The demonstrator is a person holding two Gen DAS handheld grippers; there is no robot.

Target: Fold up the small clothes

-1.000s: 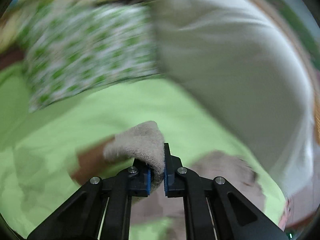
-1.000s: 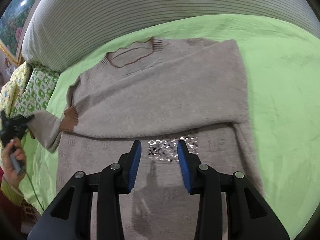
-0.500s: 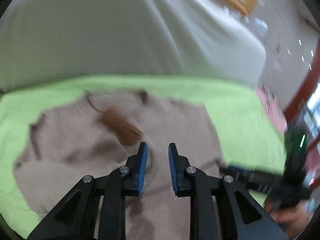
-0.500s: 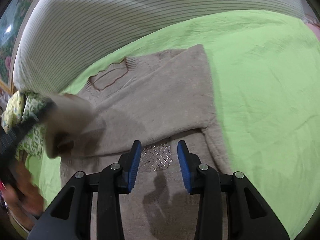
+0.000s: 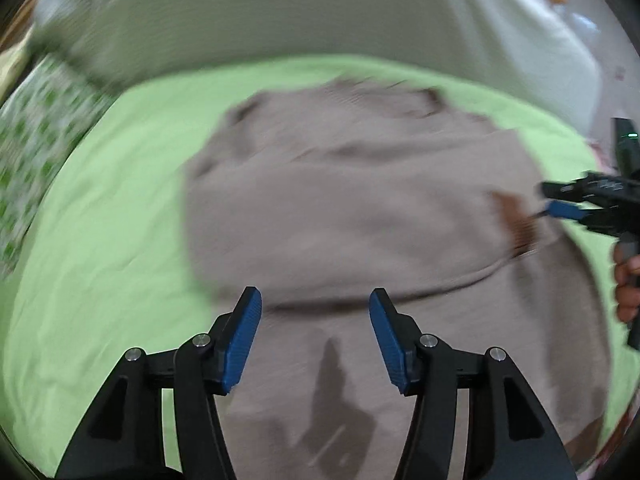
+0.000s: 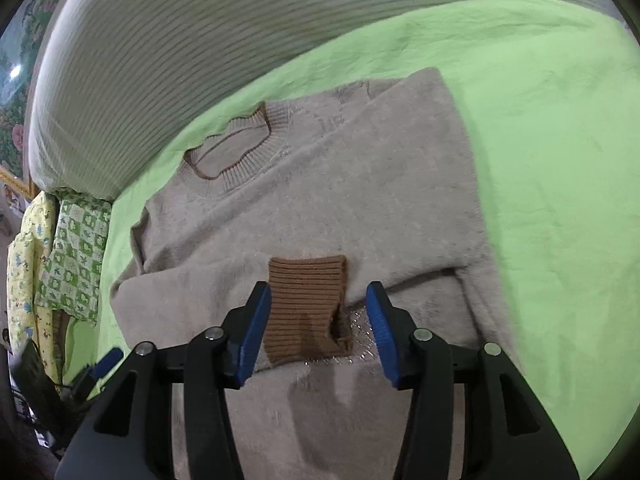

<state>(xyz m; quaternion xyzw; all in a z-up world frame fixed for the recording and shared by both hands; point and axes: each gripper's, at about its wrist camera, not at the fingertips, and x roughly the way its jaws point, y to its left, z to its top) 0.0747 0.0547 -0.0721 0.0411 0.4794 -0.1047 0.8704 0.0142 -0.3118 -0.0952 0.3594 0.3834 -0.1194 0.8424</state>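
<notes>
A beige knit sweater (image 6: 328, 184) lies flat on a green sheet, its brown-trimmed neck (image 6: 232, 152) at the far side. Both sleeves are folded across the chest. A brown ribbed cuff (image 6: 308, 308) lies between the open fingers of my right gripper (image 6: 318, 332), which is empty above the sweater's middle. My left gripper (image 5: 314, 340) is open and empty above the sweater (image 5: 352, 200) near its lower half. In the left wrist view the right gripper (image 5: 592, 204) shows at the right edge, beside the brown cuff (image 5: 516, 220).
A large white striped bolster (image 6: 224, 40) lies along the far side of the green sheet (image 6: 552, 128). A green-and-white patterned cloth (image 6: 76, 248) and a yellow one (image 6: 28, 264) lie at the left.
My left gripper let go of the sleeve, laid it across the chest, opened wide and drew back. The brown cuff now lies between my right gripper's fingers.
</notes>
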